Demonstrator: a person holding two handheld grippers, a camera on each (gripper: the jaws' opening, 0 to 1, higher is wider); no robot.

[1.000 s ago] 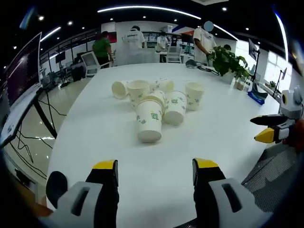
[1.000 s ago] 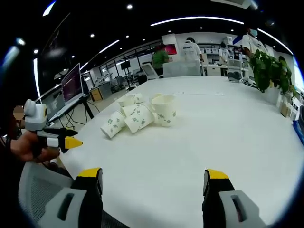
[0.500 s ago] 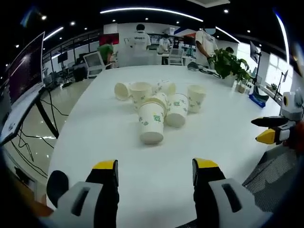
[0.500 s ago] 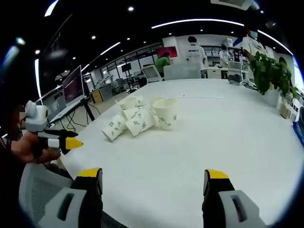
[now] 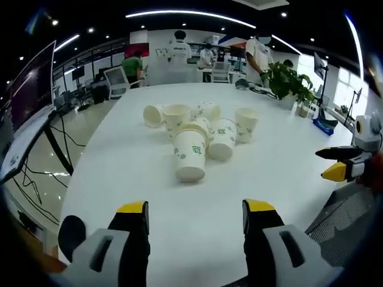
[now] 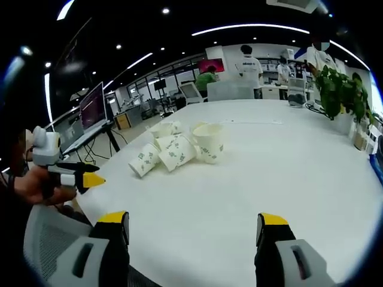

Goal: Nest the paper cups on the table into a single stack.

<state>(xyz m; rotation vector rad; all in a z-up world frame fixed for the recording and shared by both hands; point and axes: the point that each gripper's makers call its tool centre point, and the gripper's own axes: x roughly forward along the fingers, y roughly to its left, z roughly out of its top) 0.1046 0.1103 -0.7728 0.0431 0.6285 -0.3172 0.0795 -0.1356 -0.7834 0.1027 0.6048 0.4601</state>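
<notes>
Jaws on both grippers stand spread wide, nothing between them. Left gripper (image 5: 194, 218) and right gripper (image 6: 194, 230) hang at the near edge of the white table (image 5: 119, 179), well short of the work.

Paper cups (image 5: 200, 128) sit in a loose cluster toward the middle of the table, well apart from both grippers. Most lie on their sides, touching one another. The nearest cup (image 5: 190, 156) lies with its base toward the left gripper; another fallen cup (image 5: 222, 139) rests just beside it on the right. One upright cup (image 5: 245, 124) stands at the right of the heap; from the right gripper view the same cup (image 6: 209, 141) shows its open mouth up. A potted plant (image 5: 286, 78) sits far right.

Judgement: thin paper, very light, easily crushed, apt to roll or skid at a touch. Best taken by a light pinch across the wall near the stiffer rolled rim, not mid-body. No nesting started yet. The upright cup looks the natural base.
</notes>
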